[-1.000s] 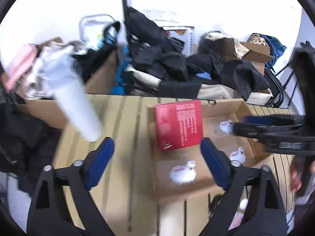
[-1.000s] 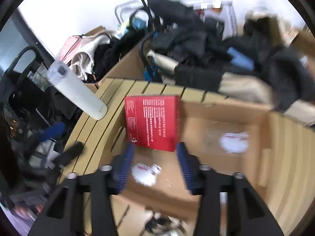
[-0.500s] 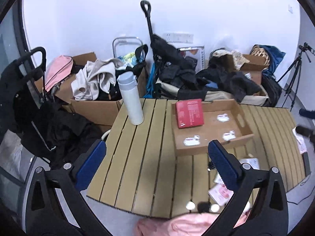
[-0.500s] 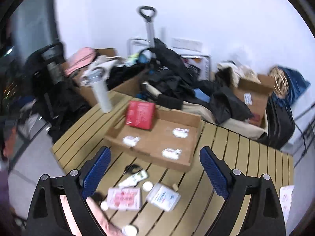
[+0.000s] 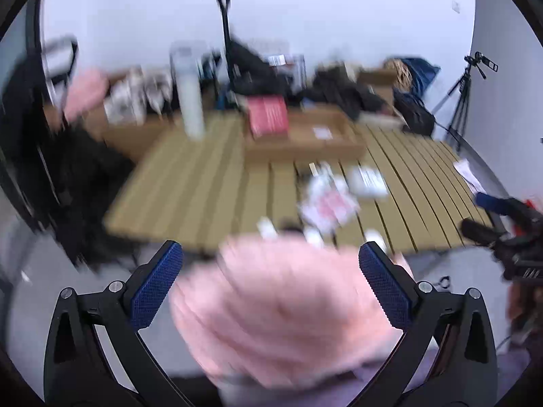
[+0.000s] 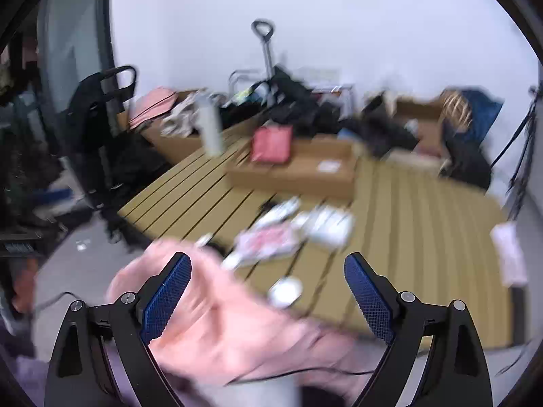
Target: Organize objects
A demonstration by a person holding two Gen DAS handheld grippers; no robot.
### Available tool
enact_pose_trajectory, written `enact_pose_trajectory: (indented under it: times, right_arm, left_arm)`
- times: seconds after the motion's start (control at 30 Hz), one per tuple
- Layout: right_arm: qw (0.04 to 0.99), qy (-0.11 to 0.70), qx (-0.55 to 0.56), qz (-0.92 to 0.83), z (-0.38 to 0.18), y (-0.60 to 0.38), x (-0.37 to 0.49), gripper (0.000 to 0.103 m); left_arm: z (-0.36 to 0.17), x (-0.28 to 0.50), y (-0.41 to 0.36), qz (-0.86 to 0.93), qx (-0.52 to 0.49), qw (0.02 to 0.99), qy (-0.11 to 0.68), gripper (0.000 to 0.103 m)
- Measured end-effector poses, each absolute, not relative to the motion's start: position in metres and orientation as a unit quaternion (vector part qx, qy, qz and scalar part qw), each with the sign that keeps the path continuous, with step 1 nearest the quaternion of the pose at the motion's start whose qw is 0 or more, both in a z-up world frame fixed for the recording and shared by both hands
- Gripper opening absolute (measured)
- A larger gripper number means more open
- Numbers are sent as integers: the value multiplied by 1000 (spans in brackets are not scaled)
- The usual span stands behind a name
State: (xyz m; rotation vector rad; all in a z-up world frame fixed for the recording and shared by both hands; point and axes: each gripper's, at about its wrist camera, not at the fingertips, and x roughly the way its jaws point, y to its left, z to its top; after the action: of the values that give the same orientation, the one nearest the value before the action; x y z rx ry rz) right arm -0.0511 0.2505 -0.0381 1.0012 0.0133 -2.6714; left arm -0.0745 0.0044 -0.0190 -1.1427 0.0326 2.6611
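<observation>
The left gripper point(image 5: 269, 283) has its blue-padded fingers point(image 5: 156, 285) spread wide after just opening, with nothing clamped; blurred pink fabric point(image 5: 281, 308) lies below and between them. The right gripper point(image 6: 268, 293) also stands wide, having just opened, empty, over the same pink fabric at the near edge of the slatted wooden table point(image 6: 407, 210).

On that table, a shallow brown cardboard tray point(image 6: 298, 169) sits toward the far edge, with a red rectangular box point(image 6: 271, 144) leaning in its left end. A tall white cylindrical bottle point(image 6: 210, 129) stands upright near the far left corner, apart from the tray. Small white and pink packets point(image 6: 295, 227), too blurred to identify, are scattered between the tray and the near edge. A round white lid-like piece point(image 6: 285, 291) lies near the near edge.
</observation>
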Motion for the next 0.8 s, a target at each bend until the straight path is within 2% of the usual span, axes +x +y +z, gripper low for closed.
enact_pose_trajectory:
  times: [0.1,0.3,0.37,0.43,0.53,0.67,0.77,0.8]
  right_arm:
    - [144,31,375,-915,-65,237,-52,94]
    - [121,32,385,-914,-102,246,-71,92]
    - [111,33,408,-905,-130,253,-85,86]
    - [112,32,415,-903,-144,257,-95,86]
    - [113,26,425,-898,-160,260,-113,79]
    - [95,48,439,-892,-180,256,-139,78]
    - [87,51,451,-887,-193,254,-153,77]
    - [88,49,454,-885,-196,254,-155,71]
  left_arm:
    - [-36,-77,12,901,-419,110,34,103]
    - [-49,-111,-1,922,-364,133,23,103]
    - [-62,-136,-9,922,-367,118,40,95]
    - [-73,-168,-14,919,-371,125,51,88]
    - [-94,-211,-9,907,-386,160,50,88]
    - [-147,-246,14,876,-442,167,94,78]
    - [-178,-251,21,857,-472,182,98,76]
    - [-182,-253,19,855,-478,185,85,76]
